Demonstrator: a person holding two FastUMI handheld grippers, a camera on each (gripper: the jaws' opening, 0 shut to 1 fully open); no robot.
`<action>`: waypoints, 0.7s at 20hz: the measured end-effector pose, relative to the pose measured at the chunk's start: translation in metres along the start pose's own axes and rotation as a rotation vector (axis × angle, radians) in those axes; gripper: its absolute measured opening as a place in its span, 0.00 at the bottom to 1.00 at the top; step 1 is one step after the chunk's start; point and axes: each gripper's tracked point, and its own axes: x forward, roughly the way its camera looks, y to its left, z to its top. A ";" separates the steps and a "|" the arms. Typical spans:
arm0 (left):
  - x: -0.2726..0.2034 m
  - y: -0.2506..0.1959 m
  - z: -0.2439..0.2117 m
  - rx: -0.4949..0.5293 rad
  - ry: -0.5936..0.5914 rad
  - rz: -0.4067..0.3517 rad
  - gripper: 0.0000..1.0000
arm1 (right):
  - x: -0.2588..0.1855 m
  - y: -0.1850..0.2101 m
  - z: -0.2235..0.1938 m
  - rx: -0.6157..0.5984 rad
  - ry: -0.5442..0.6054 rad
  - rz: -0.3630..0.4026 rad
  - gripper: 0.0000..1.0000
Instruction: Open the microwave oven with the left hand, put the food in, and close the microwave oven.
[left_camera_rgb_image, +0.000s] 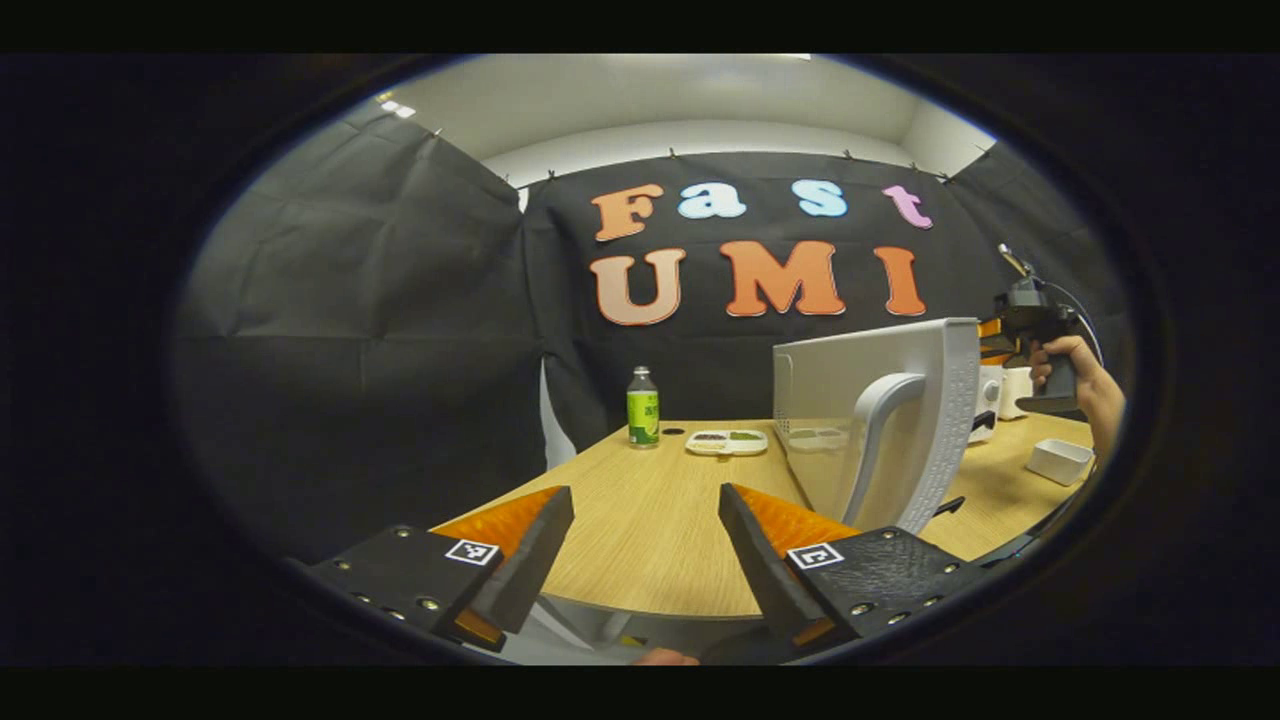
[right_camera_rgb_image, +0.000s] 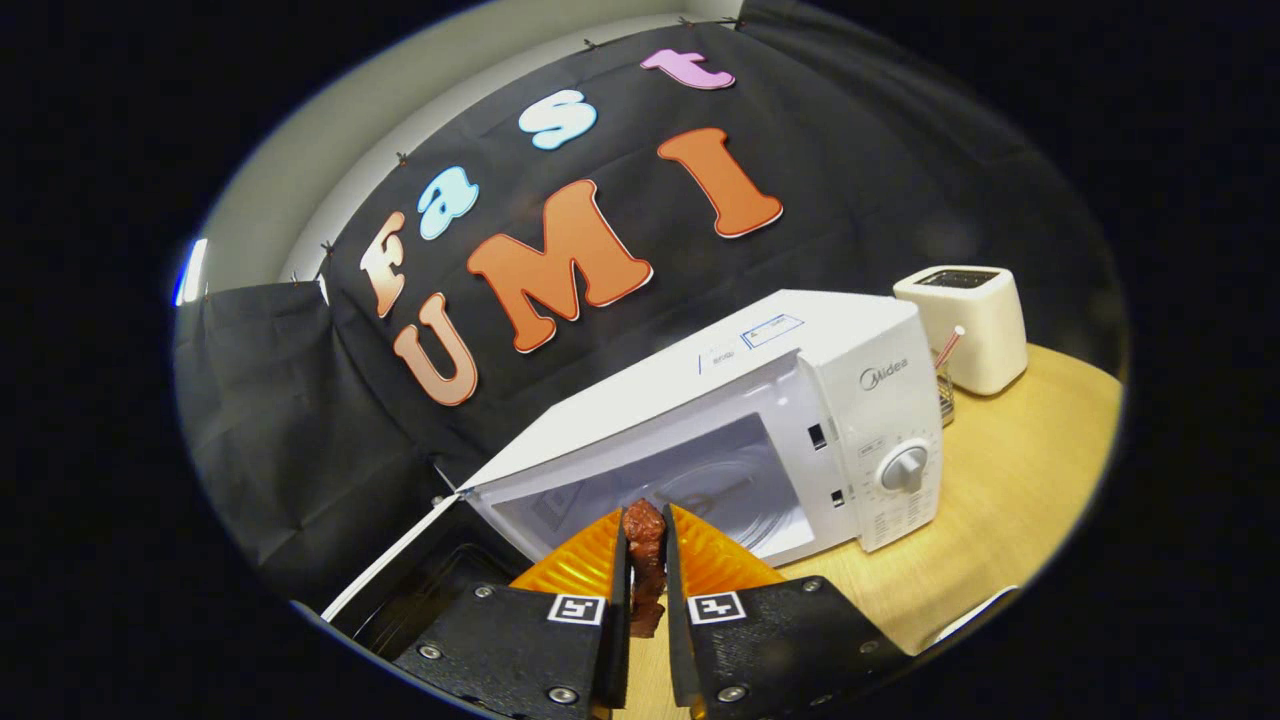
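Note:
The white microwave (right_camera_rgb_image: 860, 370) stands on the wooden table with its door (right_camera_rgb_image: 395, 565) swung open to the left, and the cavity (right_camera_rgb_image: 730, 490) shows a glass turntable. My right gripper (right_camera_rgb_image: 646, 515) is shut on a reddish-brown piece of food (right_camera_rgb_image: 645, 560), held just in front of the cavity opening. In the left gripper view the open door (left_camera_rgb_image: 880, 420) shows from outside, with its curved handle (left_camera_rgb_image: 880, 440), to the right of my left gripper (left_camera_rgb_image: 645, 495). That gripper is open, holds nothing and hangs over the table's near edge. A hand holds the right gripper (left_camera_rgb_image: 1035, 320) beyond the door.
A green bottle (left_camera_rgb_image: 643, 405) and a white tray of food (left_camera_rgb_image: 727, 441) sit at the back of the table (left_camera_rgb_image: 650, 520). A white toaster (right_camera_rgb_image: 965, 325) stands right of the microwave. A small white box (left_camera_rgb_image: 1058, 460) lies near the table's right side.

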 end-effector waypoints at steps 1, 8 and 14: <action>0.000 0.003 -0.002 0.003 0.004 0.008 0.88 | 0.008 -0.001 -0.006 0.019 0.005 -0.001 0.16; 0.003 0.010 -0.010 -0.012 0.033 0.026 0.88 | 0.065 -0.012 -0.029 0.127 -0.031 -0.044 0.16; 0.010 0.013 -0.017 -0.013 0.054 0.035 0.88 | 0.111 -0.025 -0.034 0.236 -0.112 -0.110 0.16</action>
